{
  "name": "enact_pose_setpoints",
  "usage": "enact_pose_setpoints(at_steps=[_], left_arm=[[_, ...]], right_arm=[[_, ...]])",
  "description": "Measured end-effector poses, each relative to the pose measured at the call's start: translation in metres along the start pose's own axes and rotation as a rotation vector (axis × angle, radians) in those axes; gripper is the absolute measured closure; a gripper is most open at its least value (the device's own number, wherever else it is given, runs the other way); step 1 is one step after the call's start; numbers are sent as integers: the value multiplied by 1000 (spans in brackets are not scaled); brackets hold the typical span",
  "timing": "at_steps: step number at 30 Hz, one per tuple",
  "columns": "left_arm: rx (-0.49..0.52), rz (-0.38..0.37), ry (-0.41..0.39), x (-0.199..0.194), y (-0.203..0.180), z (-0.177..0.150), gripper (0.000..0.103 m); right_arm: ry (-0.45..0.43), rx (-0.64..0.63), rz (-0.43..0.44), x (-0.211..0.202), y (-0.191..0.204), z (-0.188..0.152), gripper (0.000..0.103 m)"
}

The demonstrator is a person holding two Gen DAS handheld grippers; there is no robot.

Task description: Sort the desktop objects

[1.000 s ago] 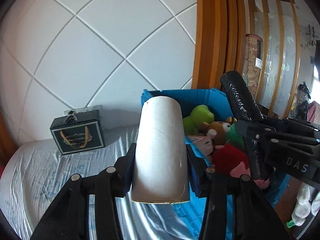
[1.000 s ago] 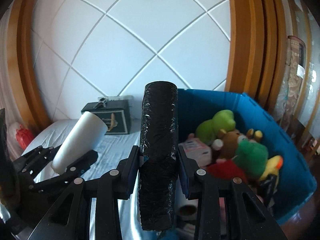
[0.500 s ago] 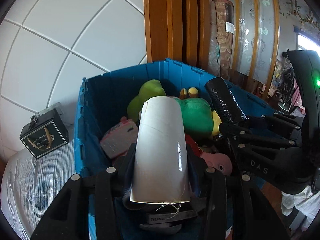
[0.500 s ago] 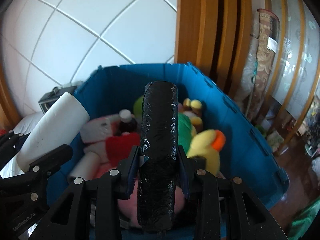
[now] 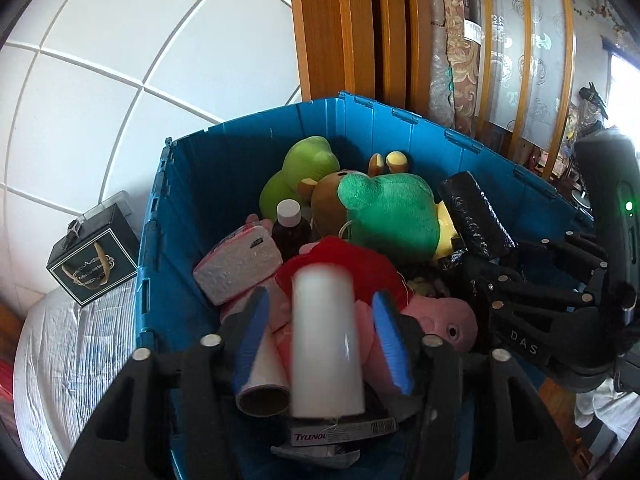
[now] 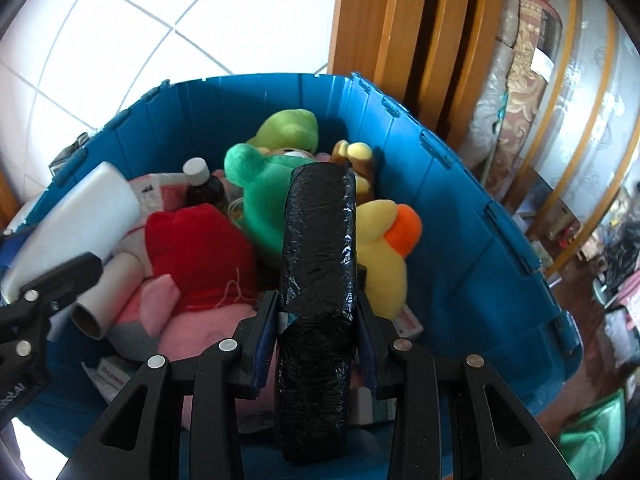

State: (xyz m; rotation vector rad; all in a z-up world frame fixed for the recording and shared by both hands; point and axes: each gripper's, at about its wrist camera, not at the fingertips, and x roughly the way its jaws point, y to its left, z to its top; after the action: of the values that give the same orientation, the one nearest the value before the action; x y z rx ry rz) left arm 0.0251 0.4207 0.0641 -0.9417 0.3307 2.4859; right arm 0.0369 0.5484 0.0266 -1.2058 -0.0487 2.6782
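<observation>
A white roll (image 5: 326, 340) hangs blurred between the spread fingers of my left gripper (image 5: 320, 336), over the blue crate (image 5: 240, 152); the blue pads stand apart from it. It also shows in the right wrist view (image 6: 76, 224). My right gripper (image 6: 318, 316) is shut on a black wrapped roll (image 6: 318, 280), held over the crate (image 6: 460, 208). The crate holds plush toys: green (image 5: 388, 212), red and pink (image 5: 352, 264), yellow duck (image 6: 384, 248), plus a brown bottle (image 5: 290, 228), a cardboard tube (image 5: 262, 384) and a Tylenol box (image 5: 340, 434).
A black gift box (image 5: 94, 260) sits on the grey cloth-covered surface (image 5: 68, 352) left of the crate. A white tiled wall is behind. Wooden door frames (image 5: 352, 28) and a rolled rug (image 5: 456, 48) stand at the right. The other gripper (image 5: 560, 304) is beside the crate's right side.
Both grippers moved right from the cloth surface to above the crate. The left gripper's fingers have opened and the white roll is loose between them, blurred. The right still grips the black roll.
</observation>
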Motion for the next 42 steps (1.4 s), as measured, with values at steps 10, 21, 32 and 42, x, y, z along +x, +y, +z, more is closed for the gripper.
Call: enact_pose_setpoints(at_steps=[10,21,32,42], left_arm=[[-34,1,-43,-14,12,-1,25],[-99,53,-187,-70,52,-14,6],[-113,28,-233,-113,89,-45,1],[-84,-12,-222,-129,97,-69,1]], right_arm=[[-49,1,-66,-10,-4,2,32],[-155,73,-13,-48,-5,1,0],[-283,89,-70,-110,51,-23,0],[-281,123,-125,-133,77,-40,0]])
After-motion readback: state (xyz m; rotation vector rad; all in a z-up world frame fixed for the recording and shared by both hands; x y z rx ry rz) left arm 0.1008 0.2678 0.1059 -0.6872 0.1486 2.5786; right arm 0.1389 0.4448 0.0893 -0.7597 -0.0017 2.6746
